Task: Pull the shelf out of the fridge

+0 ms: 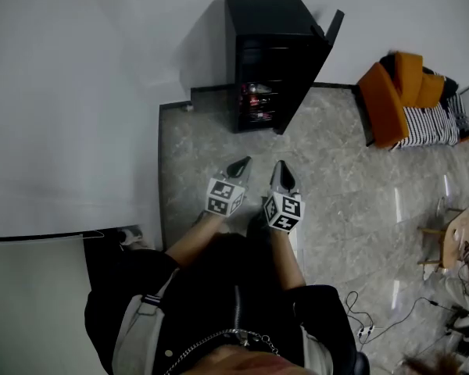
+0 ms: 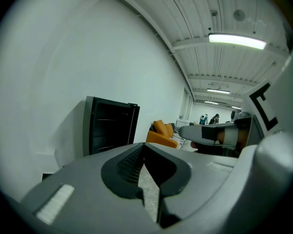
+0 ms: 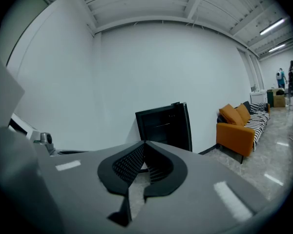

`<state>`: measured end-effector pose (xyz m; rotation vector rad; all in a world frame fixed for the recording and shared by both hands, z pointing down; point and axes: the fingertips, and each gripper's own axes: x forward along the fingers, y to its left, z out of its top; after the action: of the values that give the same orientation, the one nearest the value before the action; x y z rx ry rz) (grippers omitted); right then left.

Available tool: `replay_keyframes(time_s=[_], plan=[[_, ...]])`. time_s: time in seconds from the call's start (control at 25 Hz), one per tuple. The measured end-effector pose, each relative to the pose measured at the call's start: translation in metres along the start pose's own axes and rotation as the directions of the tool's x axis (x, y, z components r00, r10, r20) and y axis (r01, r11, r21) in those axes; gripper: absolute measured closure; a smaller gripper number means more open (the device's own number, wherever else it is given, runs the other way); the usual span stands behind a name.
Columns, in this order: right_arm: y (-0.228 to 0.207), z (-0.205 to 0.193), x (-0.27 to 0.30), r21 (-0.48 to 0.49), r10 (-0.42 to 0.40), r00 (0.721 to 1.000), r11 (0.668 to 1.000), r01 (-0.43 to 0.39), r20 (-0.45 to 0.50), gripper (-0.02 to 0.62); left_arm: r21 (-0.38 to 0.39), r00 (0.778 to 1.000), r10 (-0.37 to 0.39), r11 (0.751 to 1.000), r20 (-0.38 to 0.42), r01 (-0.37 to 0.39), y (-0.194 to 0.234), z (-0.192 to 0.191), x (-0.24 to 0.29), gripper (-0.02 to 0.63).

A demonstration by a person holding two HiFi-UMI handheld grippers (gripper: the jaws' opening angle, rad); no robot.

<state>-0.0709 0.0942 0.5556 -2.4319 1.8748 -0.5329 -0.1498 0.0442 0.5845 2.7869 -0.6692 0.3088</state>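
The job is at the approach, by the look of it: nothing has been touched yet. The fridge point(image 1: 270, 61) stands at the far edge of the floor point(image 1: 336, 186), against the white wall, with its door point(image 1: 309, 76) swung open to the right. The shelf point(image 1: 258, 100) is inside it, not drawn out at all.

The left gripper point(image 1: 238, 166) and the right gripper point(image 1: 281, 170) are held side by side in front of the person, well apart from the fridge. The left fingers point(image 2: 129, 165) are closed together on nothing, and the right fingers point(image 3: 129, 167) likewise.

The next move likely calls for closing the gap to the open front, parting the fingers and taking the shelf by its front edge.

Small reddish things point(image 1: 255, 90) sit on the shelves; what they are cannot be told.
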Motion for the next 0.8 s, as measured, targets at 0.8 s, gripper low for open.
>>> replay_keyframes(time_s=[0.8], plan=[[-0.090, 0.062, 0.111, -0.042, 0.128, 0.991, 0.991, -0.129, -0.027, 0.594, -0.016, 0.995, 0.102, 0.995, -0.014, -0.102, 0.006, 0.037, 0.143, 0.595]])
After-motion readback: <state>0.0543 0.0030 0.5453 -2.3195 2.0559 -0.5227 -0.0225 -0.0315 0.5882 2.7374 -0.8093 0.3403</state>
